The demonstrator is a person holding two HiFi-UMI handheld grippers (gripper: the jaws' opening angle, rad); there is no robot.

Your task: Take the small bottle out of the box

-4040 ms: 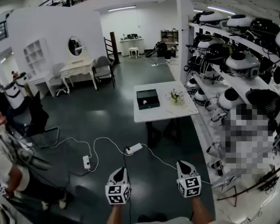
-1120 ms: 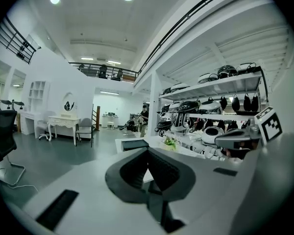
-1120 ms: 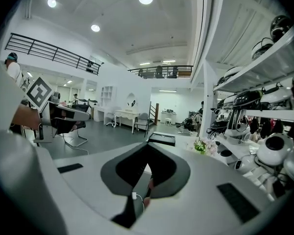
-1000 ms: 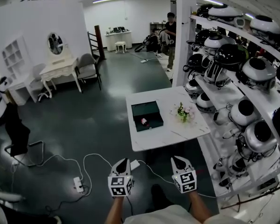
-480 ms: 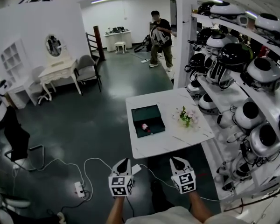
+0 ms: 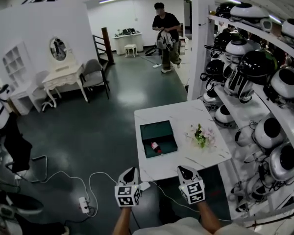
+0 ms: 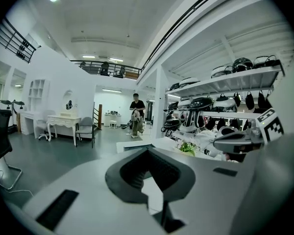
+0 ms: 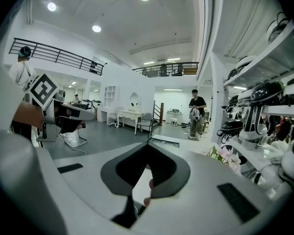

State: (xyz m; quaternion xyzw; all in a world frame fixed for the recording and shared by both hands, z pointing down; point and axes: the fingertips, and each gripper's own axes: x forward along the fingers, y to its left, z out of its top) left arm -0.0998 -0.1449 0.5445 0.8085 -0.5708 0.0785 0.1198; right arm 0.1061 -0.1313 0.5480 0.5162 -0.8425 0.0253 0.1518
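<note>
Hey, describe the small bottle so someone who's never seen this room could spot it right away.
Find the white table beside the long shelves. On it sits an open dark green box, beside a small bunch of flowers. The small bottle lies at the box's near end, the only reddish thing inside.

A shallow dark green box (image 6: 157, 130) lies open and flat on the white desk (image 6: 179, 164), left of the desk's middle. The small bottle (image 6: 156, 147), red with a pale end, lies on its side inside the box, toward the desk's near edge.
</note>
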